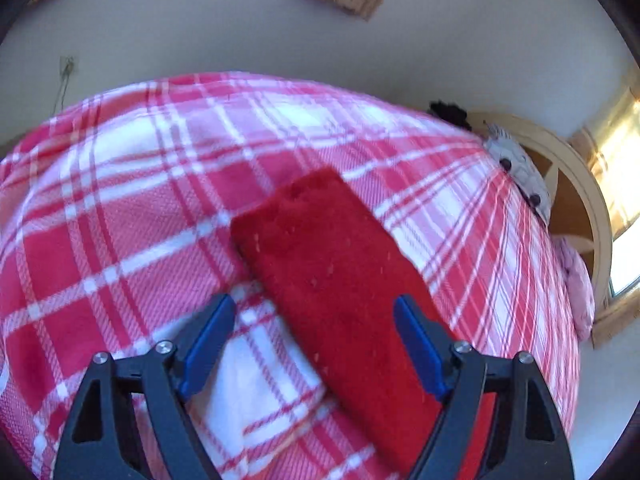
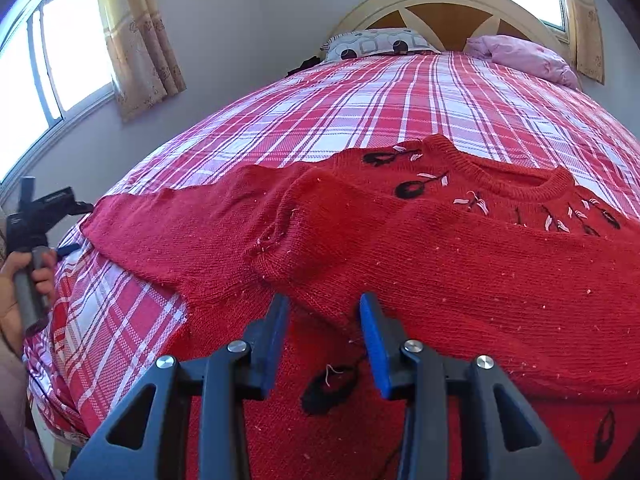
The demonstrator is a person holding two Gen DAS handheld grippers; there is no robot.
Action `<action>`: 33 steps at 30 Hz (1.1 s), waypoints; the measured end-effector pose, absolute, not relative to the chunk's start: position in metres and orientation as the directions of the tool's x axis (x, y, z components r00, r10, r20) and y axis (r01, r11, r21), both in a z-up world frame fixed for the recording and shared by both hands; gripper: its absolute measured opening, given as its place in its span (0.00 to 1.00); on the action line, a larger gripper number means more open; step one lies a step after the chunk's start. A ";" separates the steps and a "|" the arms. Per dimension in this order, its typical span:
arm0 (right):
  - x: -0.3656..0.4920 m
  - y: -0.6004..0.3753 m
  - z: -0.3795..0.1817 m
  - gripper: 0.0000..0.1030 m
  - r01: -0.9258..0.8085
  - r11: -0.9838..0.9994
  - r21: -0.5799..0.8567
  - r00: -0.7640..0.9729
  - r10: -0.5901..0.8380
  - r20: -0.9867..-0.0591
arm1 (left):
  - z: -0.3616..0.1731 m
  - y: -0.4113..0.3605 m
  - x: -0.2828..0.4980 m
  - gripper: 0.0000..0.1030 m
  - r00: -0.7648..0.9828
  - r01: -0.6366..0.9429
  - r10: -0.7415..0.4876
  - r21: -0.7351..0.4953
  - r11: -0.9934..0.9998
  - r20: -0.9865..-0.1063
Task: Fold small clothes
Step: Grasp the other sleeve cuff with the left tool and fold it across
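Jaws wide apart on my left gripper point(image 1: 316, 316), empty, hovering over the outstretched sleeve point(image 1: 340, 280) on the bed point(image 1: 120, 200). My right gripper point(image 2: 324, 320) has its jaws parted too, holding nothing, above the sweater point(image 2: 440, 260), which lies flat across the plaid cover with one sleeve already laid over the chest. I'd judge the next fold goes best if I pinch the left sleeve near its cuff and carry it flat across, without dragging. No containers in sight.
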State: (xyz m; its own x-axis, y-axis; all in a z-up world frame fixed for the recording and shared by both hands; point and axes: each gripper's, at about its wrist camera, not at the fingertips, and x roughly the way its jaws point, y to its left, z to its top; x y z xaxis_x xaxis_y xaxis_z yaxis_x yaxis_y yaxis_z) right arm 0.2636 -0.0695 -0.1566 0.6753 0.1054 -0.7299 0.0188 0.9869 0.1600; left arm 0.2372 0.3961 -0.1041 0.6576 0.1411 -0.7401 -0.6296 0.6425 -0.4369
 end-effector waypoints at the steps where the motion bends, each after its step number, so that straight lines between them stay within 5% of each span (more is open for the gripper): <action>1: 0.264 -0.070 -0.157 0.38 0.019 0.987 0.160 0.676 0.105 -0.730 | -0.103 0.395 0.239 0.75 0.661 -0.625 0.141 -0.436 0.648 -0.737; 2: 0.264 -0.070 -0.157 0.38 0.020 0.987 0.161 0.676 0.105 -0.729 | -0.103 0.394 0.240 0.68 0.665 -0.620 0.140 -0.439 0.650 -0.733; 4: 0.264 -0.070 -0.157 0.38 0.020 0.987 0.160 0.676 0.104 -0.729 | -0.108 0.396 0.243 0.24 0.677 -0.605 0.119 -0.458 0.651 -0.726; 7: 0.263 -0.069 -0.157 0.38 0.020 0.988 0.154 0.677 0.100 -0.729 | -0.118 0.408 0.240 0.10 0.711 -0.586 0.071 -0.532 0.611 -0.700; 16: 0.263 -0.066 -0.156 0.38 0.026 0.991 0.130 0.680 0.078 -0.730 | -0.118 0.420 0.218 0.06 0.805 -0.497 0.004 -0.672 0.548 -0.593; 23: 0.251 -0.073 -0.146 0.38 0.040 0.985 0.166 0.727 0.085 -0.681 | -0.076 0.387 0.240 0.06 0.794 -0.472 0.062 -0.549 0.690 -0.604; 33: 0.183 -0.134 -0.102 0.38 0.170 0.940 0.297 0.809 0.039 -0.587 | 0.019 0.215 0.256 0.06 0.889 -0.083 -0.068 -0.306 0.948 -0.452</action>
State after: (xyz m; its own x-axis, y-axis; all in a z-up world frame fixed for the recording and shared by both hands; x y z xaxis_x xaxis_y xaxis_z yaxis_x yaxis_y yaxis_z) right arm 0.1834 -0.1344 -0.1018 0.8089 0.0395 -0.5866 0.1696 0.9397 0.2971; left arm 0.2559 0.2146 0.0194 0.8891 -0.0684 -0.4525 -0.0828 0.9484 -0.3061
